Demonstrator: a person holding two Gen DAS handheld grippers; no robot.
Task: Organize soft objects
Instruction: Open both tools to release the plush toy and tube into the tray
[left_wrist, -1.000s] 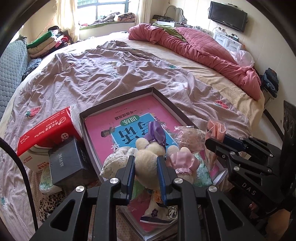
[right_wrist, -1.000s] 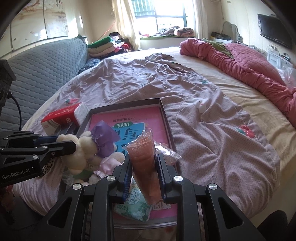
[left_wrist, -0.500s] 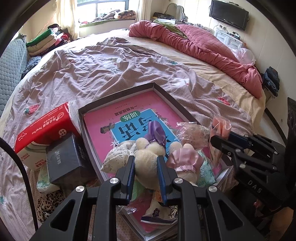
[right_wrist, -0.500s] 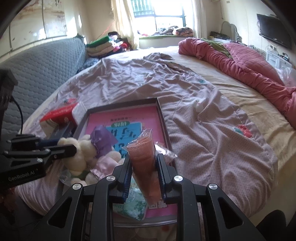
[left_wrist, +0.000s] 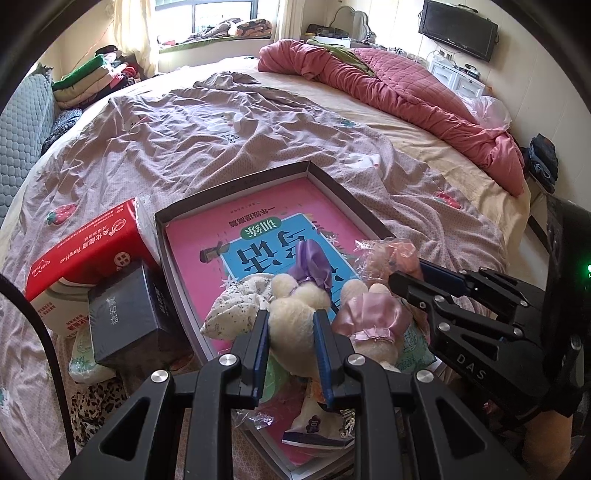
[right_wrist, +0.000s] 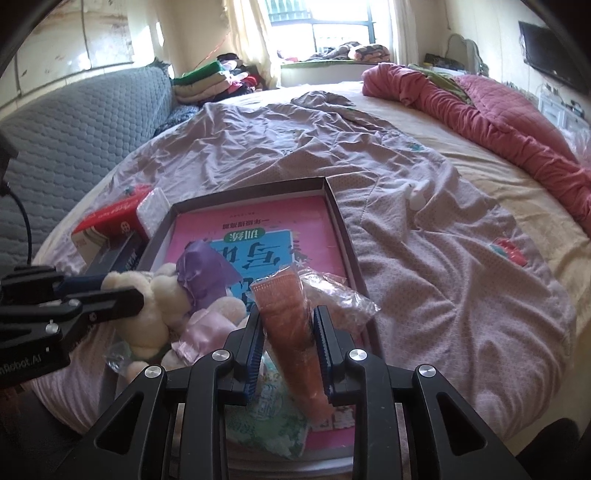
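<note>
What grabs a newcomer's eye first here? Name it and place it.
The cream plush toy with a purple bow, pinched in the left claw over the dark shallow box. Beside it, the right claw grips an orange packet. Under both lies a bright pink book filling the box on the bed.

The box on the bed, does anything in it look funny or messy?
Yes. The box holds a pink book lying upside down to the camera, with a cream plush bunny and crinkly wrappers heaped at its near end.
</note>
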